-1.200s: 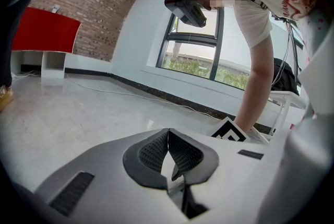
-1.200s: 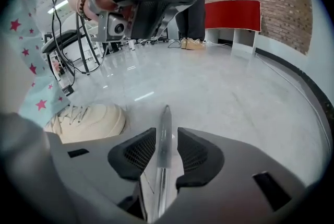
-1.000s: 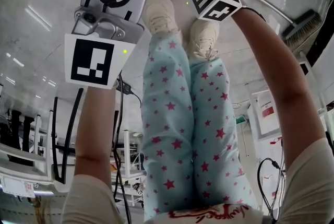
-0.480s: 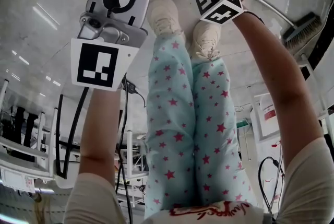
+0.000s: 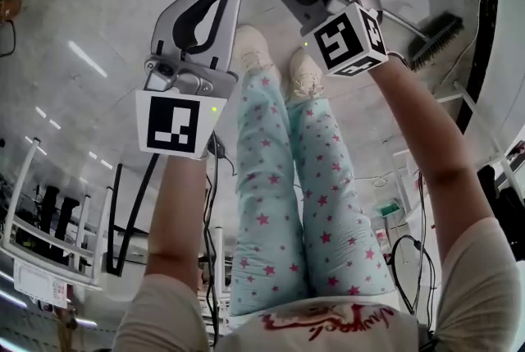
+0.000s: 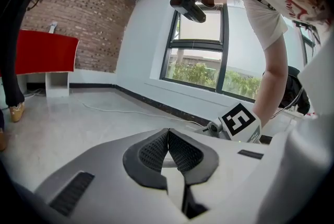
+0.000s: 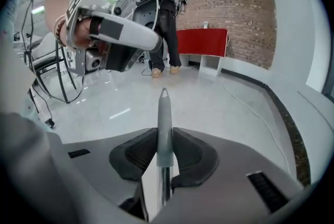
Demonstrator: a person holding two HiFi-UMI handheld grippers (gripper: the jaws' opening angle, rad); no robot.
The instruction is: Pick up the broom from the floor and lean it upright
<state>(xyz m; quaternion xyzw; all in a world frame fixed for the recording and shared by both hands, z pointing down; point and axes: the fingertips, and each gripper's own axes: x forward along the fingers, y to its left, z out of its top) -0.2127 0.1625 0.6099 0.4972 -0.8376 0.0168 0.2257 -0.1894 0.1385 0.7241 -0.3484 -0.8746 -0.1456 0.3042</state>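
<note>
**A:** Which step is this?

**B:** The lift, I judge. My left tongs [image 6: 168, 133] are pressed shut on nothing. My right tongs [image 7: 165, 137] have just been closing and now clamp the broom handle [image 7: 164, 108] near its grey tip. The brush head [image 5: 435, 37] trails well off to their right, down toward the floor [image 5: 98, 6].

**A:** Next?

**B:** Probably swing the handle upright and find a support to lean it on.

A lab-like open room — glossy pale floor [image 7: 209, 108], brick wall [image 7: 235, 14], red cabinet [image 7: 201, 43], metal racks [image 5: 45, 240], loose cables [image 5: 408, 260]
</note>
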